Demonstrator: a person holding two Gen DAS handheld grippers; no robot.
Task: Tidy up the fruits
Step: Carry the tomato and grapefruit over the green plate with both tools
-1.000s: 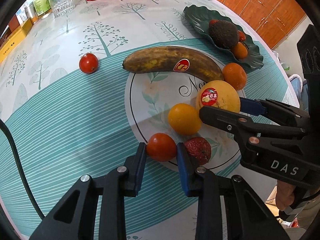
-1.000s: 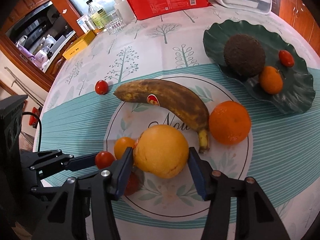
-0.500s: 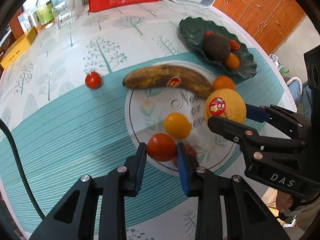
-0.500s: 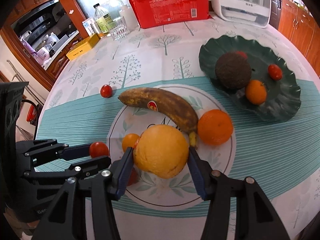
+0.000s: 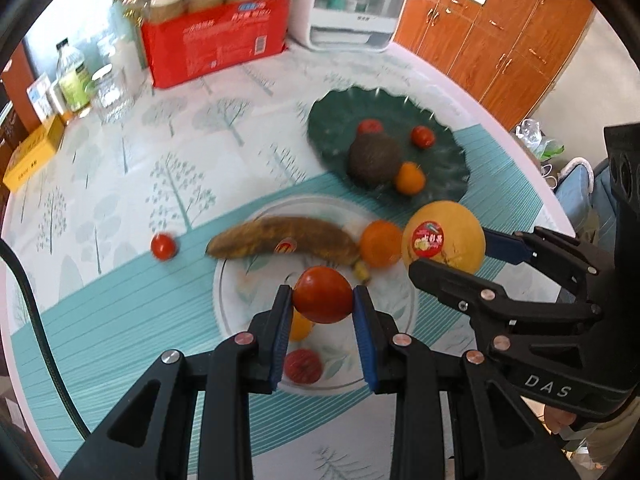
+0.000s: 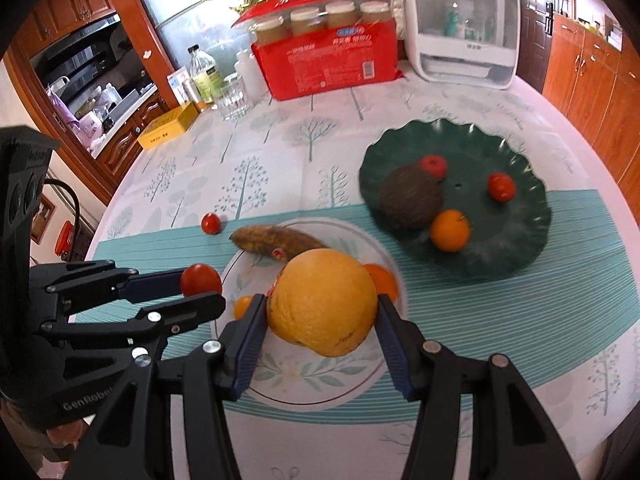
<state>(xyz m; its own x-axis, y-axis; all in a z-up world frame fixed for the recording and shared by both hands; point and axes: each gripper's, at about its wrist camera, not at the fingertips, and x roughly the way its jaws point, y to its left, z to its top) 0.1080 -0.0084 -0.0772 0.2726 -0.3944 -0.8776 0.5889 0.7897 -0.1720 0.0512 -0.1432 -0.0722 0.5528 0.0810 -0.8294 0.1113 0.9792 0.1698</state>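
My left gripper (image 5: 322,300) is shut on a red tomato (image 5: 322,294) and holds it above the table; it also shows in the right wrist view (image 6: 201,279). My right gripper (image 6: 322,314) is shut on a large yellow grapefruit (image 6: 322,307) with a red sticker (image 5: 429,239), also lifted. Below lie a brown banana (image 5: 280,237), an orange (image 5: 381,243), a small orange fruit (image 5: 300,326) and a dark red fruit (image 5: 303,366). A small tomato (image 5: 163,246) lies left of the banana. The green leaf plate (image 6: 516,240) holds an avocado (image 6: 412,200), a small orange and two red fruits.
A red carton of jars (image 6: 328,60), a white appliance (image 6: 464,36), bottles and a glass (image 6: 234,98) and a yellow box (image 6: 168,130) stand along the table's far side. Wooden cabinets stand to the right. The table edge curves near at front.
Both grippers have risen with their fruit, the tomato and the grapefruit now well above the table. The views have tilted up, showing more of the far side.
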